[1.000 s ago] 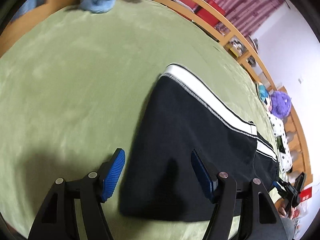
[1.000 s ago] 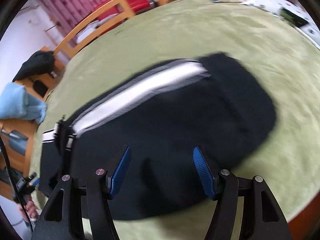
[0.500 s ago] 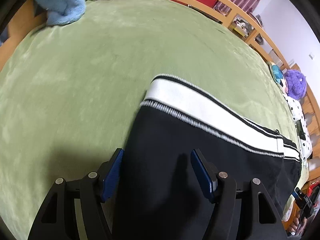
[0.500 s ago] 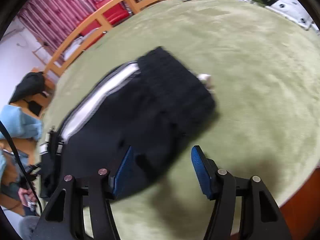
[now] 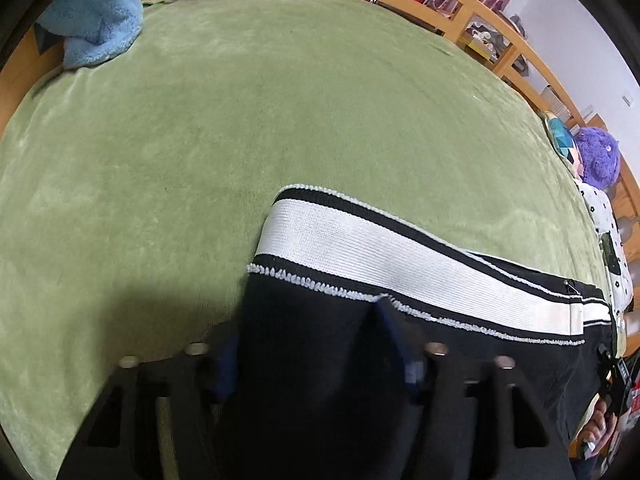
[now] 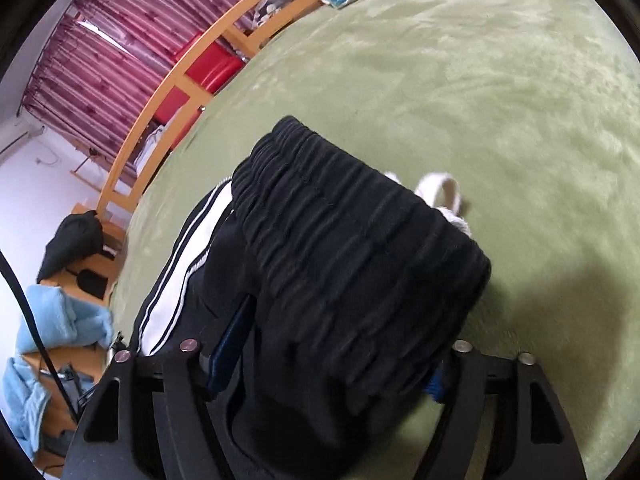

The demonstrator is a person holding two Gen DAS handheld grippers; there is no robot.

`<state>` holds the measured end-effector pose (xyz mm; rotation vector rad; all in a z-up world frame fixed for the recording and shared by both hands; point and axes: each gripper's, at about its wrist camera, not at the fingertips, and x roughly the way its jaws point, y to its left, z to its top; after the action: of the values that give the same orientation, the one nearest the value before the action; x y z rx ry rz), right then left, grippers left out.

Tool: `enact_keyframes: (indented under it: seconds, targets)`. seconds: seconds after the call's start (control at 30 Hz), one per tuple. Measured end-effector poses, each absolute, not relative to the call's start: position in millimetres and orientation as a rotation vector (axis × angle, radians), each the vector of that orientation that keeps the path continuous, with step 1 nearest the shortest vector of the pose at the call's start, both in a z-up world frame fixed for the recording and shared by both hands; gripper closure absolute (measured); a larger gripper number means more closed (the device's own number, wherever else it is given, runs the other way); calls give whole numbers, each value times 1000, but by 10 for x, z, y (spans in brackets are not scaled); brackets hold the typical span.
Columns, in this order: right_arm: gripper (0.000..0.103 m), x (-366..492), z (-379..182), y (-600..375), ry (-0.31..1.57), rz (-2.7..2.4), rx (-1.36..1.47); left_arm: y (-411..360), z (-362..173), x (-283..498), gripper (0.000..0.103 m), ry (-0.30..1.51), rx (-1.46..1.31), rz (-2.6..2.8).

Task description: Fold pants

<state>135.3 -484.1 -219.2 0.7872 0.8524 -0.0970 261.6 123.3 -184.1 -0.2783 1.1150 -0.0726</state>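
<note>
Black pants [image 5: 500,360] with a white side stripe [image 5: 360,240] lie on a green blanket [image 5: 240,120]. In the left wrist view my left gripper [image 5: 312,348] points down at the leg end. Its jaws are closing, and black cloth bulges up between the blue pads [image 5: 226,356]. In the right wrist view the gathered elastic waistband [image 6: 352,232] fills the gap of my right gripper [image 6: 332,360]. Those jaws are closing too. The left pad [image 6: 232,340] touches the cloth and the right pad is mostly hidden under it. A white drawstring [image 6: 440,188] sticks out past the waistband.
A blue towel [image 5: 96,20] lies at the blanket's far left corner, and a wooden rail [image 5: 460,4] runs along the far edge. A purple plush [image 5: 598,160] and pillows sit at the right. The right wrist view shows blue cloth [image 6: 56,320] and a black garment [image 6: 72,240] beyond the bed.
My left gripper has slid over the leg end and its jaws have narrowed around the cloth. My right gripper has dropped from beside the waistband to straddle it.
</note>
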Motion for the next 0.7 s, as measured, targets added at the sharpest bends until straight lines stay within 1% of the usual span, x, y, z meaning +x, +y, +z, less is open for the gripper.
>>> enact_keyframes:
  seconds: [0.03,0.07,0.1,0.17,0.27,0.37,0.43,0.47,0.53,0.6,0.63,0.67,0.7]
  targets:
    - [51,1374,-2162,-4824,843,-93,779,1245,-1815,2606,68,1107,-280,-68]
    - [55,1385,-2093,-4791,822,-95,758,1256,-1790,2611,79,1103,-283,-75]
    - [59,1398,-2028,-4778,805,-94,738,1274,-1748,2603,86,1093,-297,-83]
    - [63,1432,-1830,-4742,752,-68,717,1344,-1646,2587,89,1077,-347,-103]
    - [64,1548,-1583,-4737,697,-31,731,1471,-1452,2615,90,1032,-397,-116]
    - [64,1611,-1422,-4720,675,-12,713,1607,-1311,2631,90,1003,-460,-141]
    - [64,1625,-1433,-4692,690,-21,701,1621,-1313,2654,89,1010,-452,-141]
    - [63,1644,-1489,-4685,721,-34,689,1600,-1355,2666,89,1022,-446,-135]
    - [59,1672,-1731,-4709,795,-81,694,1561,-1486,2714,82,1071,-412,-94]
    - [46,1678,-1978,-4763,894,-145,700,1549,-1559,2709,77,1100,-376,-30]
    - [44,1636,-2075,-4802,916,-140,734,1565,-1562,2674,76,1100,-363,-12]
    - [43,1565,-2162,-4839,923,-120,775,1586,-1556,2626,70,1096,-366,-17]
    - [43,1486,-2203,-4856,927,-108,795,1611,-1542,2559,60,1092,-381,-32]
